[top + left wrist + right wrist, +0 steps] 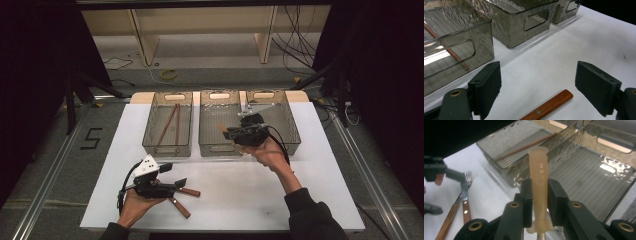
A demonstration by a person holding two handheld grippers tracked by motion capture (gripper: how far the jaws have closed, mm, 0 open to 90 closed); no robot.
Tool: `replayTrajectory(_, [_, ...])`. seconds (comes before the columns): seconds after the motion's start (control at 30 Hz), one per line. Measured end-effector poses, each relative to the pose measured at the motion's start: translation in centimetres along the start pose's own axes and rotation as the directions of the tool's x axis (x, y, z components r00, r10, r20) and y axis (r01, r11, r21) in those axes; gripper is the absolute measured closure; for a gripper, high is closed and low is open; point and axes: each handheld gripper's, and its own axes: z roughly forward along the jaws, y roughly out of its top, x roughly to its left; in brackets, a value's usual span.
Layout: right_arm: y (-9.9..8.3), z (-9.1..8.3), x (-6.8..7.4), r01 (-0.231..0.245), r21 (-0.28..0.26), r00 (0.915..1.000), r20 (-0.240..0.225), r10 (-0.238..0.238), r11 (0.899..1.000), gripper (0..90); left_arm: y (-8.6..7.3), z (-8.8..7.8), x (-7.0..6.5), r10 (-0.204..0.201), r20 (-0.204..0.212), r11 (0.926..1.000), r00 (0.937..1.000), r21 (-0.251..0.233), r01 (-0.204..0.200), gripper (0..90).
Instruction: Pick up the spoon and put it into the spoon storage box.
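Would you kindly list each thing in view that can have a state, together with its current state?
Left hand-held gripper: open, jaws either side of a wooden handle lying on the table, not pressing it.
Right hand-held gripper: shut on the beige handle, raised over the middle bin.
Left bin: holds two reddish chopsticks.
Right bin: contents unclear.
Fork: lying flat on the table.

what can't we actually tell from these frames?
- Tan handle clamped in the right gripper: its working end is cut off by the bottom edge of the right gripper view; high view too small.
- Wooden handle between the open left gripper jaws: its head is cut off by the bottom edge.
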Motion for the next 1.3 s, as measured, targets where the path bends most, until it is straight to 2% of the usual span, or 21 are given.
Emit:
replayTrajectory(0.47, [2.2,2.1,-1.9,-0.041,-0.007,0.9975,0.057,0.041,0.999,76.4,0.0,0.0,0.0,0.001,0.0,1.0,1.0,-0.001,-0.001,20.5])
replayTrajectory(0.9, [3.1,4.6,-3.8,-0.103,0.01,0.9886,0.111,0.102,0.995,76.3,0.0,-0.1,0.1,0.002,-0.001,1.0,1.0,0.0,-0.002,20.6])
replayTrajectory(1.3, [3.3,6.3,-4.9,-0.137,0.032,0.9801,0.149,0.131,0.99,76.2,-0.1,-0.1,0.2,0.004,0.0,1.0,1.0,0.002,-0.004,20.6])
